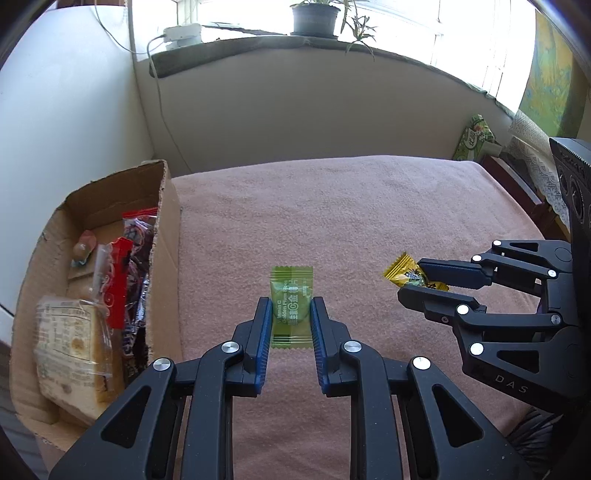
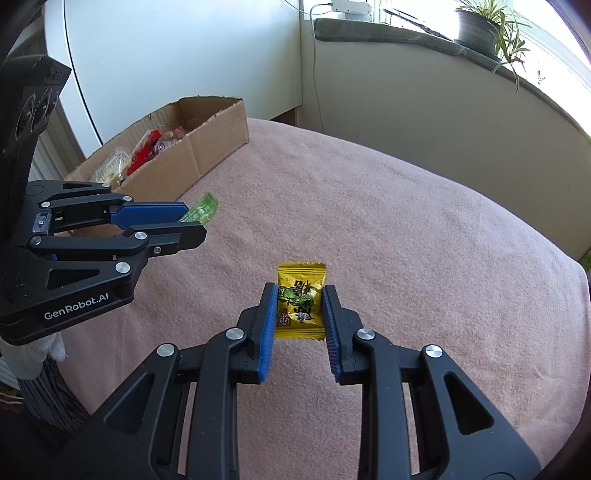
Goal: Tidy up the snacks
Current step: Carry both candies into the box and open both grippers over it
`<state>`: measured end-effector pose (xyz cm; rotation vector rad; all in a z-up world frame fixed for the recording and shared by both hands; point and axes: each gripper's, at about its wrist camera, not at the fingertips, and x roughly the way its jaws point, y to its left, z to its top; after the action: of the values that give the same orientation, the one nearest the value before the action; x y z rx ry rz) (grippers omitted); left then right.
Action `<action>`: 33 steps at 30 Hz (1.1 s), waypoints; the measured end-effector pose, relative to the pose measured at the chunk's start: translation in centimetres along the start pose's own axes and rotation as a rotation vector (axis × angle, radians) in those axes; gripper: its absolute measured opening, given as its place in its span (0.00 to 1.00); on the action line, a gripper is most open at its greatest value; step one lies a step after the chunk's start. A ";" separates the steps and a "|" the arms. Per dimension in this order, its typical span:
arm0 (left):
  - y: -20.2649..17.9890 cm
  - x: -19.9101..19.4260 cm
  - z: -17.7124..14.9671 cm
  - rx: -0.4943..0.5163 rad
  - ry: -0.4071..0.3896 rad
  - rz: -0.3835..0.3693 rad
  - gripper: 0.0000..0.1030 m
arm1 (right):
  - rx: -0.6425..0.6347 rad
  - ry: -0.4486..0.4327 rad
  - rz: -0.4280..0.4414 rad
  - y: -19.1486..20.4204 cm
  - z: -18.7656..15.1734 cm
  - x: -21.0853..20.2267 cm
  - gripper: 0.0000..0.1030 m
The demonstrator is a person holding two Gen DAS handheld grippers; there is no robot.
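Observation:
My left gripper (image 1: 290, 306) is shut on a green snack packet (image 1: 290, 299) and holds it flat above the pink blanket (image 1: 332, 206). It shows from the side in the right wrist view (image 2: 192, 221), the green packet (image 2: 201, 210) sticking out past the fingers. My right gripper (image 2: 300, 293) is shut on a yellow snack packet (image 2: 300, 299). It also shows in the left wrist view (image 1: 413, 282) with the yellow packet (image 1: 400, 271). A cardboard box (image 1: 164, 236) at the left holds several wrapped snacks (image 1: 122, 280); the box (image 2: 207, 147) shows far left in the right wrist view.
The blanket covers a raised surface that drops off at the right and front. A wall and a window sill with a potted plant (image 1: 314, 18) lie behind. A green bag (image 1: 474, 136) sits at the far right corner.

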<state>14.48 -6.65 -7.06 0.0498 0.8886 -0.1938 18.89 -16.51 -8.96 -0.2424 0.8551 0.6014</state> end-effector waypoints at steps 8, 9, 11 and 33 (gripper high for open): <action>5.2 -3.9 0.7 -0.070 -0.064 0.035 0.19 | -0.023 -0.087 0.050 4.1 3.8 -2.3 0.24; 5.9 -4.3 0.7 -0.077 -0.070 0.040 0.19 | -0.027 -0.095 0.059 4.8 4.2 -2.5 0.24; 7.3 -4.9 0.7 -0.093 -0.082 0.053 0.19 | -0.036 -0.108 0.076 6.1 5.0 -2.8 0.24; 16.6 -5.8 2.0 -0.201 -0.105 0.113 0.19 | -0.122 -0.122 0.232 16.0 9.3 -0.1 0.24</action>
<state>15.59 10.26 -1.97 -0.0965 0.7940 -0.0010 15.36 0.43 -2.31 -0.2156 0.7340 0.8780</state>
